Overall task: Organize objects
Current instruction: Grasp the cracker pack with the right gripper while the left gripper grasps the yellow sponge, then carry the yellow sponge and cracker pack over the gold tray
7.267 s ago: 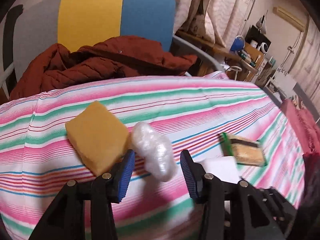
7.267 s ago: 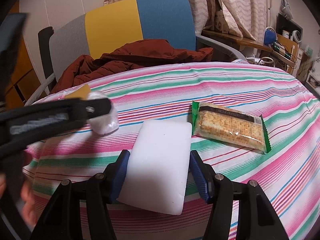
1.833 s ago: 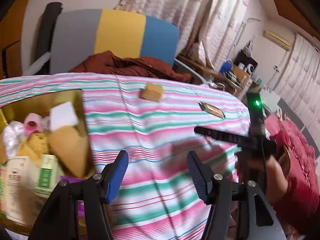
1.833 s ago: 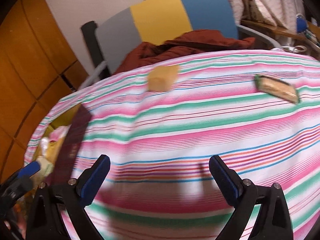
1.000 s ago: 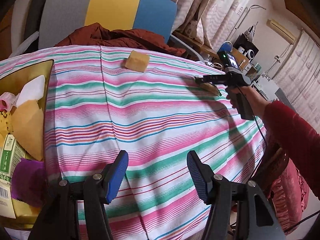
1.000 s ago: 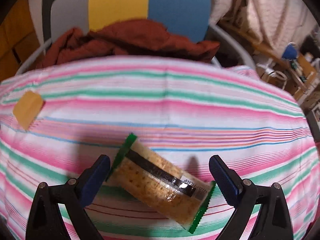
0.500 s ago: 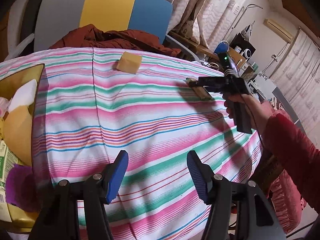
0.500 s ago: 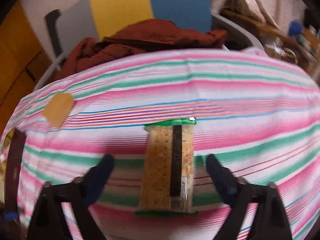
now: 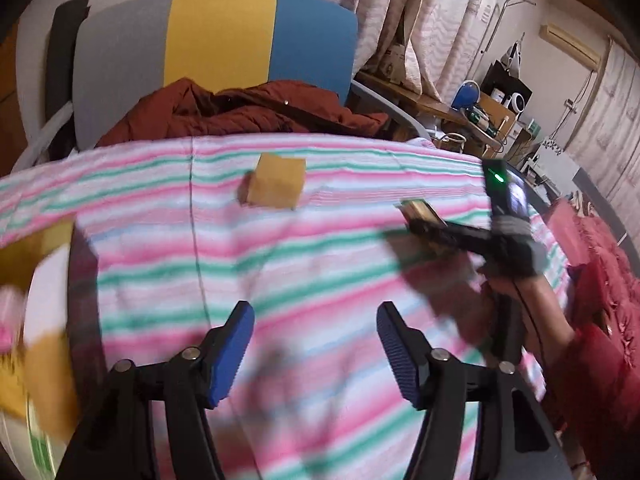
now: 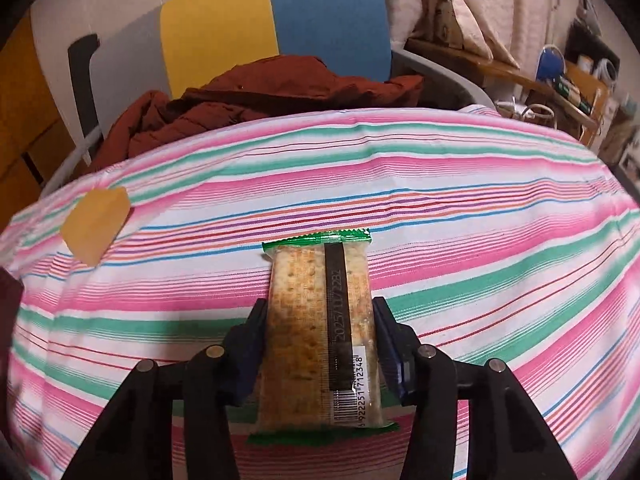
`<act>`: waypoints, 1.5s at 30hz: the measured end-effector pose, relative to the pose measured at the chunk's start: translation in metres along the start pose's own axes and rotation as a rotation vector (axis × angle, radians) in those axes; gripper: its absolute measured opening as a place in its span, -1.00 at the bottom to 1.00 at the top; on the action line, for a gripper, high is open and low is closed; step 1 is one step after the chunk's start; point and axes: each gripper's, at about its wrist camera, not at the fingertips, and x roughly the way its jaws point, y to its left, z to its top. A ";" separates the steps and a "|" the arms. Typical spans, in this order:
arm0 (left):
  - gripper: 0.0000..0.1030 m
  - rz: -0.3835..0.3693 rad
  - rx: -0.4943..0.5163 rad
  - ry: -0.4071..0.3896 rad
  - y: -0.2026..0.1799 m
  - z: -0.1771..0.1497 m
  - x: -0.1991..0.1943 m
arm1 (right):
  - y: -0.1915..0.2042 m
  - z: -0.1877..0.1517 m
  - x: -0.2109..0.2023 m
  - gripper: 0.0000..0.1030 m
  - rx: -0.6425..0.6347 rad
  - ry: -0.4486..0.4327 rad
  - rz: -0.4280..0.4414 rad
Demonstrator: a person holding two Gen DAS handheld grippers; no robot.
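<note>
A clear cracker packet [image 10: 320,328] with green ends lies lengthwise on the striped tablecloth [image 10: 480,240]. My right gripper [image 10: 320,320] straddles its near half. Its jaws are closing, and both blue pads touch the packet's long sides. From the left wrist view, that gripper [image 9: 428,226] reaches in from the right in a gloved hand [image 9: 516,252], over the packet [image 9: 418,209]. A yellow sponge block [image 9: 276,186] sits near the table's far edge, also visible at far left [image 10: 96,230]. My left gripper [image 9: 316,336] hovers over bare cloth, jaws opening, nothing between them.
A gold box [image 9: 20,264] holding several sorted items sits blurred at the left edge. Behind the table stands a grey, yellow and blue chair [image 9: 224,40] with a rust-red jacket [image 9: 248,112] on it. A cluttered desk [image 9: 472,120] is at the back right.
The right jaws have narrowed from wide apart onto the cracker packet, which now lies straight between them. The left gripper has swung toward the sponge, its jaws slightly wider, and the box has slid to the frame's edge.
</note>
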 end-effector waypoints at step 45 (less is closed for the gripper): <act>0.06 0.217 0.188 -0.196 -0.011 0.047 0.102 | 0.016 -0.010 -0.002 -0.07 -0.072 -0.115 -0.105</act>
